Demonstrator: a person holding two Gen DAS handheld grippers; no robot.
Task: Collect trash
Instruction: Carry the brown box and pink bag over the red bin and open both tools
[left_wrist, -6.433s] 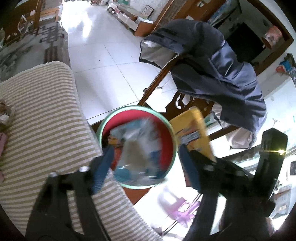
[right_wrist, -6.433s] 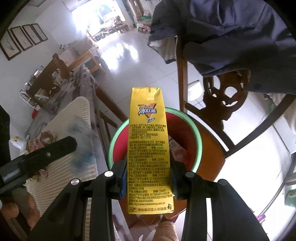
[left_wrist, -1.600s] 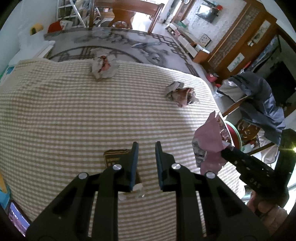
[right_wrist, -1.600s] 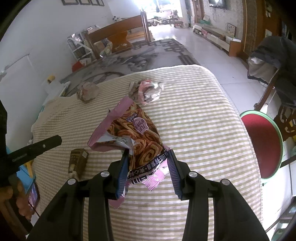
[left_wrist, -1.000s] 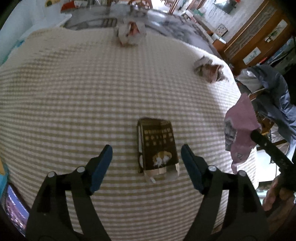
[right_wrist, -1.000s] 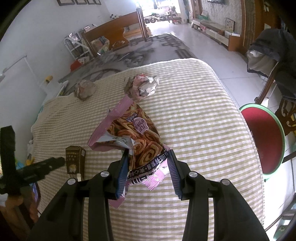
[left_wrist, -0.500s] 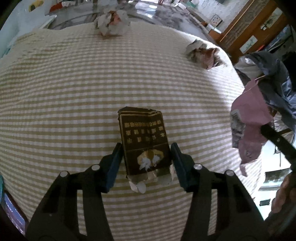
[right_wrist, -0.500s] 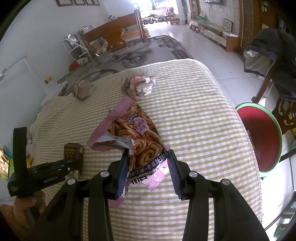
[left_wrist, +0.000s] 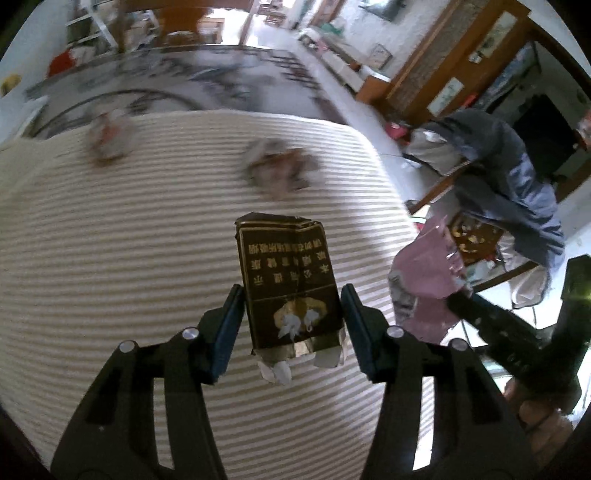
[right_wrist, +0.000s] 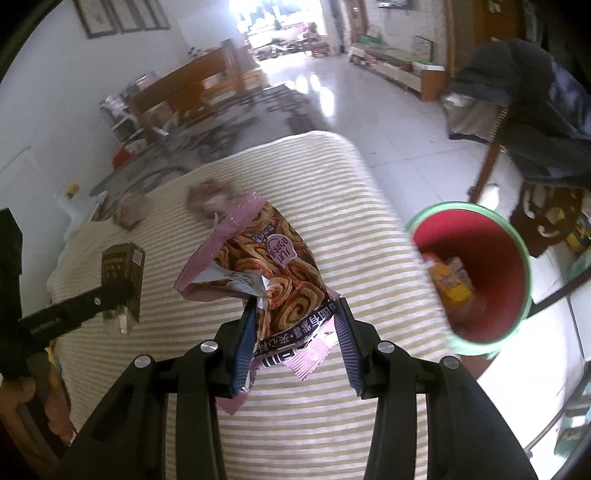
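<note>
Moved: dark brown crushed cigarette packet (left_wrist: 291, 284), lying on the cloth a second ago, now off it, pinched at its lower sides by the left gripper (left_wrist: 291, 325), whose jaws have just been closing.
Right gripper (right_wrist: 295, 339): clamped on the pink crinkled snack wrapper (right_wrist: 266, 269), as before.
Handling: both light, thin, crushable; grip low, gently.
Bin: red green-rimmed bucket (right_wrist: 517, 236) beside the striped tablecloth (right_wrist: 332, 184), now nearer.
Left over: two crumpled wrappers (left_wrist: 279, 170).
</note>
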